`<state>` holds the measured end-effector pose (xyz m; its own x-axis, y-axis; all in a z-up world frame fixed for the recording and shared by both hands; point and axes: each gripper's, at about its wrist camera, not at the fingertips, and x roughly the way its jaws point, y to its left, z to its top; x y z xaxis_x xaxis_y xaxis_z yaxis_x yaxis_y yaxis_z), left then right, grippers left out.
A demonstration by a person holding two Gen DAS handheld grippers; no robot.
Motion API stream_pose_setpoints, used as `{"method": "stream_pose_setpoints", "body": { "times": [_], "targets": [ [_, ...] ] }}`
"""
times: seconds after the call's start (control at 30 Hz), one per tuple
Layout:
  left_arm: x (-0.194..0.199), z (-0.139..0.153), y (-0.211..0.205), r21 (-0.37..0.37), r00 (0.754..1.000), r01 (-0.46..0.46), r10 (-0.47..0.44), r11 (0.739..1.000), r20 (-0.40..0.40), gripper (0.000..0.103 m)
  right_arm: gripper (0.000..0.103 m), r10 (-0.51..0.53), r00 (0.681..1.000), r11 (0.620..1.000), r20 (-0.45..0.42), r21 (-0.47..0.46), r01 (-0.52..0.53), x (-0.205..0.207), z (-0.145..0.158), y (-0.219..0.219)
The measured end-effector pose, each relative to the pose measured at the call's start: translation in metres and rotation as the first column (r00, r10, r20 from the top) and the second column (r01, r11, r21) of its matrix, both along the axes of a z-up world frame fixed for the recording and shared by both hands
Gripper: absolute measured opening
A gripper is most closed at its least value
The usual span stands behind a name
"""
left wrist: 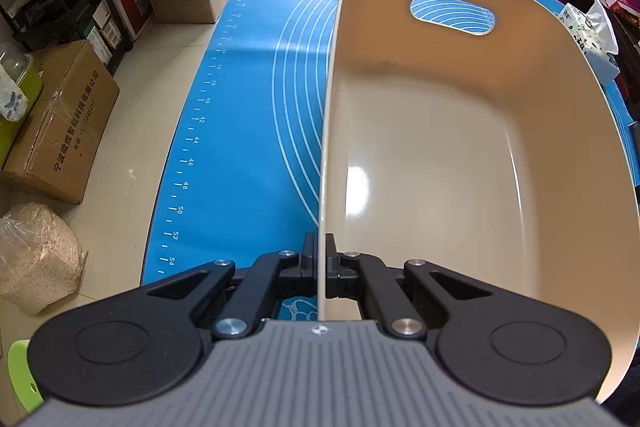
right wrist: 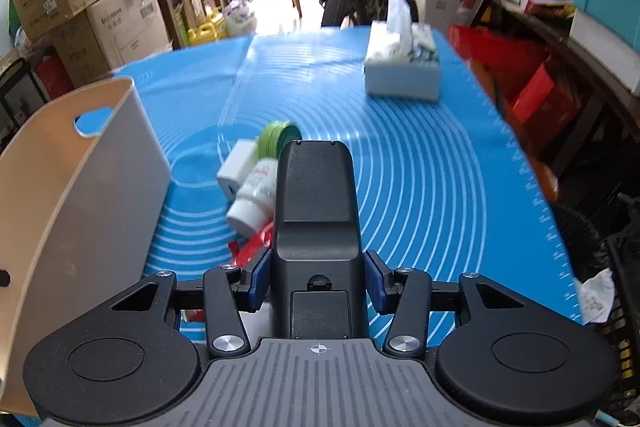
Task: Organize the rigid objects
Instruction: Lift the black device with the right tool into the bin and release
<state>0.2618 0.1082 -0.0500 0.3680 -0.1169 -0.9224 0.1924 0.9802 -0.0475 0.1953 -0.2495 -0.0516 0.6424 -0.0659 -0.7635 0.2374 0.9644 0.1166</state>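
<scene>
Now, left gripper (left wrist: pixel 319 267): pinching the near wall of the empty basket (left wrist: pixel 460 155).
Right gripper (right wrist: pixel 316 279): clamped on black remote (right wrist: pixel 316 203), long axis pointing away.
Basket from remote: left, nearby.

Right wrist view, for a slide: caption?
Right hand-held gripper grips a black device above the blue mat, bin alongside.

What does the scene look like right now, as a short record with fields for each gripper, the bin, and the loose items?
left gripper: shut on the bin's rim
right gripper: shut on a black device
bin: beige, empty, handle cutout in far wall, sits on blue mat
loose items: white bottle, white charger, green roll, red wrapper, clustered on the mat between bin and device
tissue box: far end of mat, apart from the cluster
</scene>
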Motion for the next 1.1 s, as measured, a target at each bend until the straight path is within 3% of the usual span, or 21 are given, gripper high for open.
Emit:
{"method": "stream_pose_setpoints", "body": {
  "times": [0.37,0.57,0.77,1.1],
  "targets": [
    [-0.001,-0.001,0.001,-0.004,1.000,-0.005,0.005,1.000,0.002,0.003,0.054,0.090,0.984,0.995,0.151,-0.062,-0.082,0.005,0.077,0.049],
    [-0.001,-0.001,0.002,-0.006,1.000,-0.001,0.001,1.000,0.005,0.003,0.054,0.148,0.966,0.988,0.212,-0.074,-0.135,0.028,0.098,0.094],
    [-0.002,-0.001,0.001,-0.004,1.000,0.003,-0.003,1.000,0.006,0.003,0.054,0.247,0.948,0.968,0.200,-0.088,-0.233,0.053,0.091,0.149],
    [-0.001,-0.001,0.002,-0.011,1.000,0.007,-0.007,1.000,0.005,0.003,0.054,0.346,0.938,0.936,0.026,-0.075,-0.343,0.082,0.042,0.212]
  ]
}}
